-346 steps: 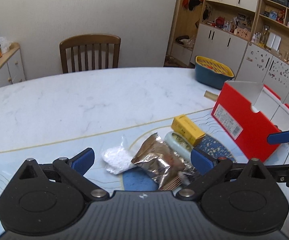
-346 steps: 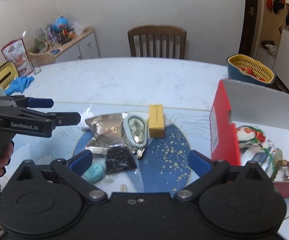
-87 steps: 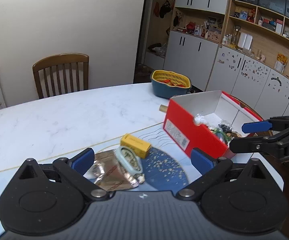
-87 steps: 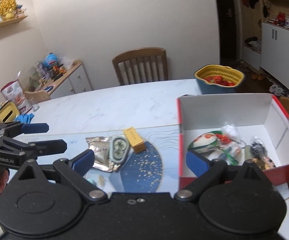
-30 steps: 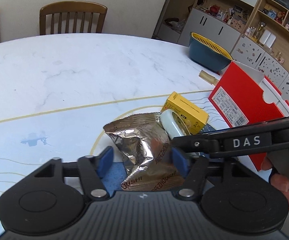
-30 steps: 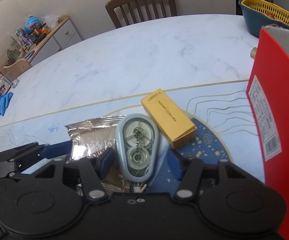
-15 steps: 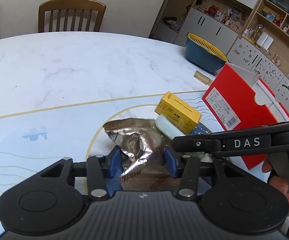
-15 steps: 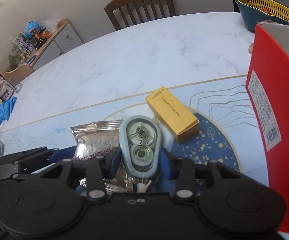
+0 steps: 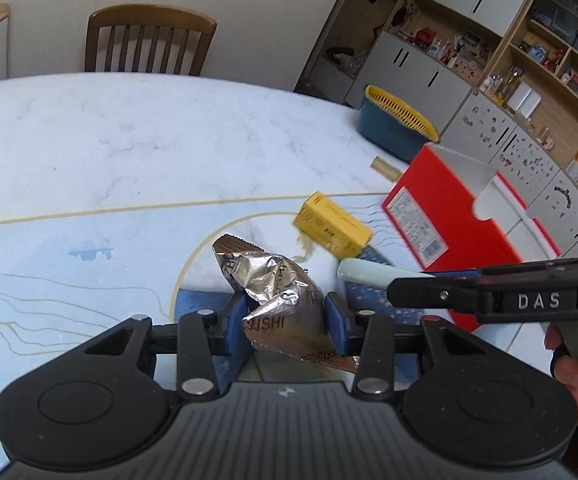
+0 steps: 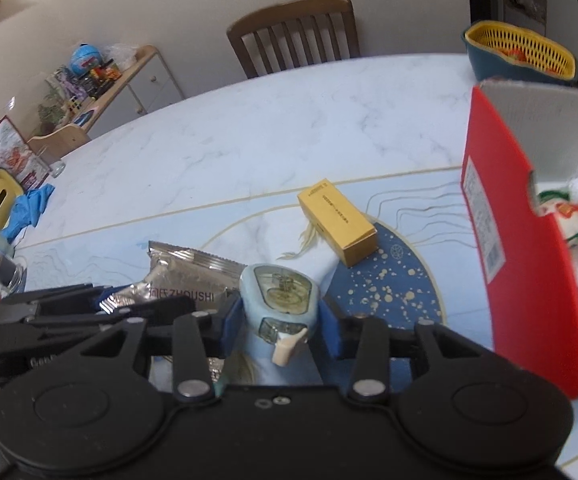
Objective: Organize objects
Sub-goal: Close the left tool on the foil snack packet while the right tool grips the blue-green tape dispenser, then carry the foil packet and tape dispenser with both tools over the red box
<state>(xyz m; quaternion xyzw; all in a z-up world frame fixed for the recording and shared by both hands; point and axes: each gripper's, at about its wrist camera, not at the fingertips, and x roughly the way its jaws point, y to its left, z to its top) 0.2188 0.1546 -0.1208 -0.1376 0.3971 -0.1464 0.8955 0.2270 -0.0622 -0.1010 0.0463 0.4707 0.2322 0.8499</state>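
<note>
Left wrist view: left gripper [image 9: 285, 322] closing on the shiny foil packet [image 9: 277, 292], pads pressing both sides, packet crumpled and lifted a little off the table [image 9: 129, 140]. Yellow box [image 9: 331, 226] lying flat near the red box [image 9: 445, 216]. Step in hand, by the look of it: picking up. Next move: carry over the red wall, then let go inside. Compared with a second ago, blue pads much closer together, packet squeezed narrower.

Right wrist view: right gripper [image 10: 281, 330] pinching the pale blue tape case [image 10: 279, 300], raised above the table. Red box to the right, with toys [image 10: 573, 216] inside. Next move: lift over the rim, drop in. A second ago, case lying flat between wider pads; now gripped.
</note>
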